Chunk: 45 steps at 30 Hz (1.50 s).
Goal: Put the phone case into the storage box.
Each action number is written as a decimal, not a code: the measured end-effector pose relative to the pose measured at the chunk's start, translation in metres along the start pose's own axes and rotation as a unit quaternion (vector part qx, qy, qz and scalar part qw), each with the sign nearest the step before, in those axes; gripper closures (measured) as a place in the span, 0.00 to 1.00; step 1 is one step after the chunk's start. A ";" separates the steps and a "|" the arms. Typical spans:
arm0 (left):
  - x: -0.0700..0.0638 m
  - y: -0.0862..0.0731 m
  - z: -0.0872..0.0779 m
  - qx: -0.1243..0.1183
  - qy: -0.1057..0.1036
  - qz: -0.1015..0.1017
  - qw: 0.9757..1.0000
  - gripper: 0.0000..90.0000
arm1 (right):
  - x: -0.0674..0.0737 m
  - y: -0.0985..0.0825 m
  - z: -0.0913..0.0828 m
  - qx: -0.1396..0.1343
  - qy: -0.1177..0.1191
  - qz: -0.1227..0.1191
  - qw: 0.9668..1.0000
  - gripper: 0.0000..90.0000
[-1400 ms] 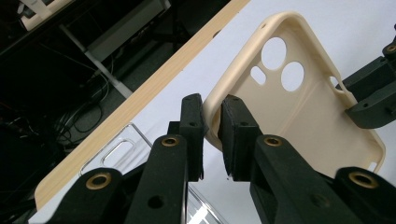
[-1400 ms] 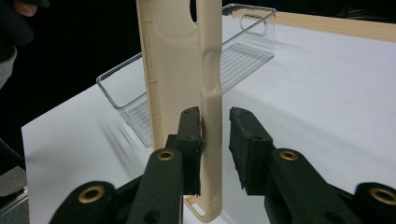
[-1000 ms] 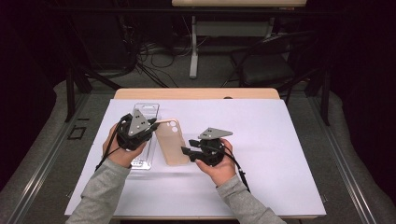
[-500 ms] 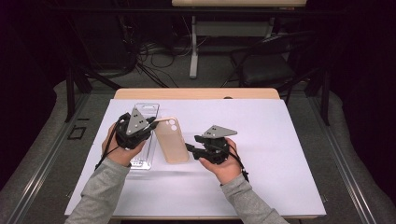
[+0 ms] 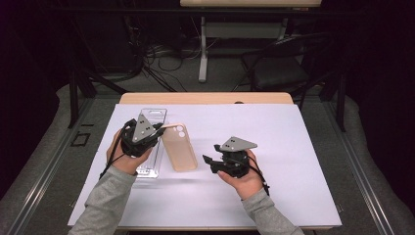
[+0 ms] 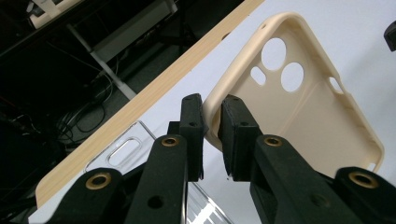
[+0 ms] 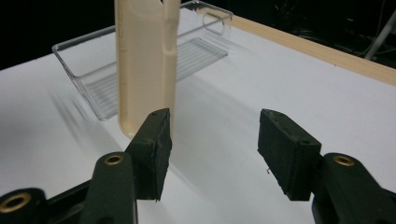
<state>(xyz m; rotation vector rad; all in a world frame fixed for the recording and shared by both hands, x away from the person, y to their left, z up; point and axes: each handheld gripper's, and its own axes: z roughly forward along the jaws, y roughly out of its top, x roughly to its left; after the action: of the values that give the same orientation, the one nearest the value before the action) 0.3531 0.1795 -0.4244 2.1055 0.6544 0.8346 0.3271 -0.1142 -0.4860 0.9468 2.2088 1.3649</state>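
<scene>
A beige phone case [image 5: 178, 147] is held over the white mat, its camera holes toward the far end. My left gripper [image 5: 159, 128] is shut on the rim of that case near its top corner; in the left gripper view the pads [image 6: 194, 126] pinch the case [image 6: 299, 107] wall. My right gripper [image 5: 208, 164] is to the right of the case, apart from it. Its jaws have just been opening and stand wide with nothing between them [image 7: 215, 144]. The case [image 7: 144, 60] rises beyond its left jaw.
A clear plastic tray [image 5: 152, 115] lies on the mat under and behind my left hand, also seen as the clear tray [image 7: 93, 84]. The white mat [image 5: 293, 147] covers a wooden table [image 5: 205, 98]. Cables, table legs and a chair stand on the dark floor beyond.
My right gripper has drawn back to the right, away from the case's lower edge, and its jaws have spread. My left gripper and the case have stayed put.
</scene>
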 end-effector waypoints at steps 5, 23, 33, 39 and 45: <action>-0.001 0.001 -0.002 0.001 0.000 0.002 1.000 0.89 | -0.003 -0.007 -0.006 -0.005 -0.018 -0.002 1.000 0.44; -0.002 0.002 -0.005 0.003 0.004 -0.002 1.000 0.89 | -0.021 -0.022 -0.025 -0.009 -0.048 0.012 0.999 0.34; 0.001 0.006 -0.004 -0.002 -0.011 -0.014 1.000 0.89 | -0.033 -0.029 -0.039 -0.016 -0.063 0.025 0.998 0.33; 0.006 0.013 0.000 0.003 -0.021 -0.005 1.000 0.89 | -0.036 -0.031 -0.042 -0.019 -0.070 0.028 0.997 0.32; 0.013 0.026 0.002 0.013 -0.025 0.008 1.000 0.89 | -0.036 -0.032 -0.042 -0.018 -0.072 0.026 0.997 0.32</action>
<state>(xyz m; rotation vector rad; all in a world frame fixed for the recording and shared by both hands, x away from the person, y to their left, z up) 0.3674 0.1721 -0.4001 2.1508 0.6252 0.7835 0.3154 -0.1763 -0.4965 1.0624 2.0603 1.3108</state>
